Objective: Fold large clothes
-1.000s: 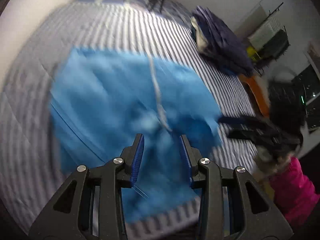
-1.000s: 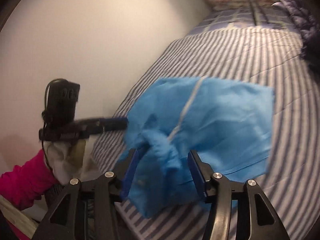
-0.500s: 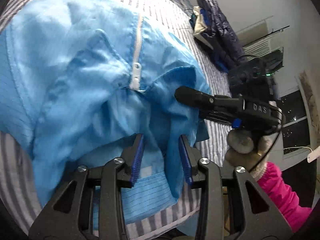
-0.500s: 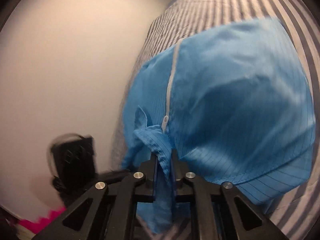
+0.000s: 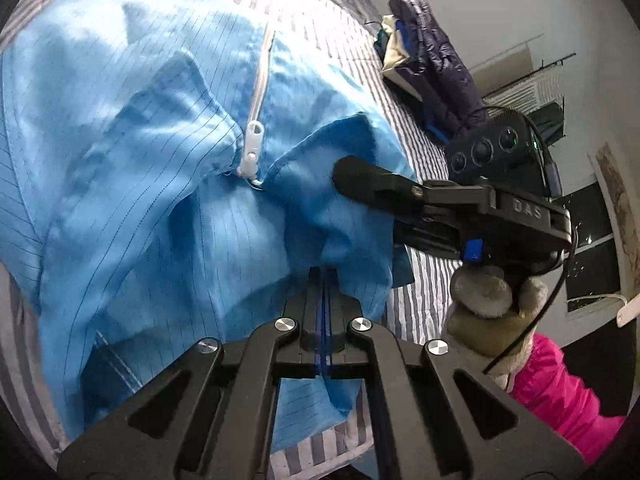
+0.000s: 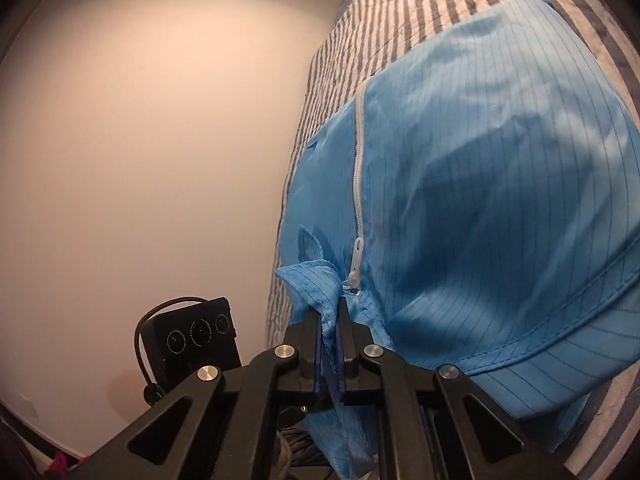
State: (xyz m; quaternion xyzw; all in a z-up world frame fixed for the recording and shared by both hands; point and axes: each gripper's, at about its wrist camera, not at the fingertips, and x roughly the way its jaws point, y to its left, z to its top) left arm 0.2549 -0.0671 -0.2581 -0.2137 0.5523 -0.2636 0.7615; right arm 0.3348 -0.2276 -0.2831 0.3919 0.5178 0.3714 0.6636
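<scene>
A light blue zip-front garment (image 5: 140, 160) lies spread on the striped bed (image 5: 420, 148), its white zipper pull (image 5: 251, 144) near the collar. My left gripper (image 5: 324, 280) is shut on a fold of the blue fabric at the garment's near edge, and cloth drapes over its tips. My right gripper (image 5: 348, 172) comes in from the right, held by a gloved hand (image 5: 488, 308). In the right wrist view my right gripper (image 6: 330, 320) is shut on the collar flap beside the zipper pull (image 6: 355, 264). The garment (image 6: 480, 200) bulges up behind it.
A dark navy jacket (image 5: 436, 68) lies on the far right of the bed. A plain wall (image 6: 160, 140) runs along the bed's left side (image 6: 400, 8). A pink sleeve (image 5: 560, 400) shows at lower right. The left gripper's black camera box (image 6: 192, 340) sits low by the wall.
Both grippers dropped onto the near edge of the garment. The right one shut on the collar first. The left one has closed on the fabric since half a second ago.
</scene>
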